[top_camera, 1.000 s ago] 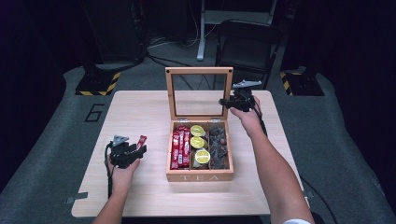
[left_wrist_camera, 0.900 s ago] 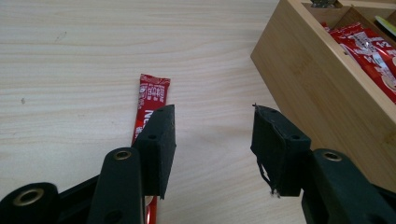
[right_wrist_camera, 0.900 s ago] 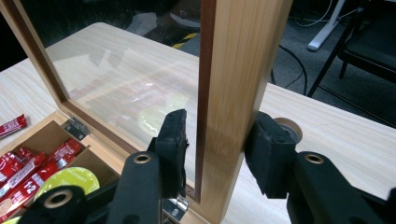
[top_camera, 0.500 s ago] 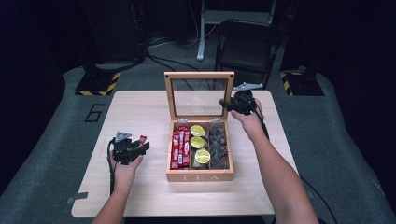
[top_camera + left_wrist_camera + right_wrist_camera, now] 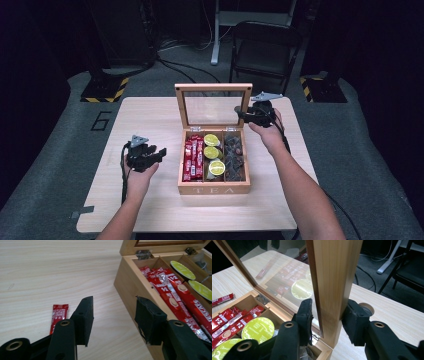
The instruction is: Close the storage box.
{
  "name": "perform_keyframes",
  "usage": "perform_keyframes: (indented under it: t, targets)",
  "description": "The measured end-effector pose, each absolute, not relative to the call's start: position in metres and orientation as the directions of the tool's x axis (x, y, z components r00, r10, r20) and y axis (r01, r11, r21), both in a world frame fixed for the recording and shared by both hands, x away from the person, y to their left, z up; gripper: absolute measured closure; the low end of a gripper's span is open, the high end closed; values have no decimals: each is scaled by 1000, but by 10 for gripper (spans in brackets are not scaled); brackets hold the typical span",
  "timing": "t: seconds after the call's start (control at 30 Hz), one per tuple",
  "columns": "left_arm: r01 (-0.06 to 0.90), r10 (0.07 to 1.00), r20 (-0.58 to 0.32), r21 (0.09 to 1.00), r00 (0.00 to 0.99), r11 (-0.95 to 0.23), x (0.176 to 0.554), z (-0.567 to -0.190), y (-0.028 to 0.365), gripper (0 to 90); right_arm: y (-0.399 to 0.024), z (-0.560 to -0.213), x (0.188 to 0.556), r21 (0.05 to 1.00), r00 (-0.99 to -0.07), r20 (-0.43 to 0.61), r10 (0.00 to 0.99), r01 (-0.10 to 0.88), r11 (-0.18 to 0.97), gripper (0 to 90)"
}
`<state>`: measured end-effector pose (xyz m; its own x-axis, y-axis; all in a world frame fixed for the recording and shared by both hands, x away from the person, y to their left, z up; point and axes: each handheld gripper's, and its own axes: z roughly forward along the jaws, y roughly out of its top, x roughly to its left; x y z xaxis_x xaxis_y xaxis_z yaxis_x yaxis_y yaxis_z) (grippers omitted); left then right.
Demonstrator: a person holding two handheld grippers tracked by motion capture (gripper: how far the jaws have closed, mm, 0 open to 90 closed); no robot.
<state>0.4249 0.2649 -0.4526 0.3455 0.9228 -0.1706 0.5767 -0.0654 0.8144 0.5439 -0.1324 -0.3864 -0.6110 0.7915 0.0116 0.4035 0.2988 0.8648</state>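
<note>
Fingers point(image 5: 83, 317) of left gripper point(image 5: 150, 156) spread apart, holding nothing, above table point(image 5: 150, 110) beside a loose red sachet point(image 5: 58, 316). Centre: wooden tea box point(image 5: 214, 190), lid point(image 5: 213, 104) upright. Right gripper point(image 5: 327, 315) clamped on lid's side frame.

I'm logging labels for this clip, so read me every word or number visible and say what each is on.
"TEA": front of the wooden tea box.
"12": red sachets in the box.
"6": grey floor left of the table.
Print on the green capsule lids and the loose red sachet: too small to read.
</note>
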Motion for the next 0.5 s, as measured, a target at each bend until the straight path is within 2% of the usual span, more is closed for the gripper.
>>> perform_keyframes:
  t: [0.3, 0.5]
  targets:
    - [575, 895, -132, 803, 427, -156, 431, -433, 251, 489, -133, -387, 539, 868, -617, 6, 787, 393, 302, 600]
    - [572, 884, -149, 806, 442, -150, 433, -422, 246, 481, -134, -388, 534, 876, -610, 0, 793, 381, 294, 604]
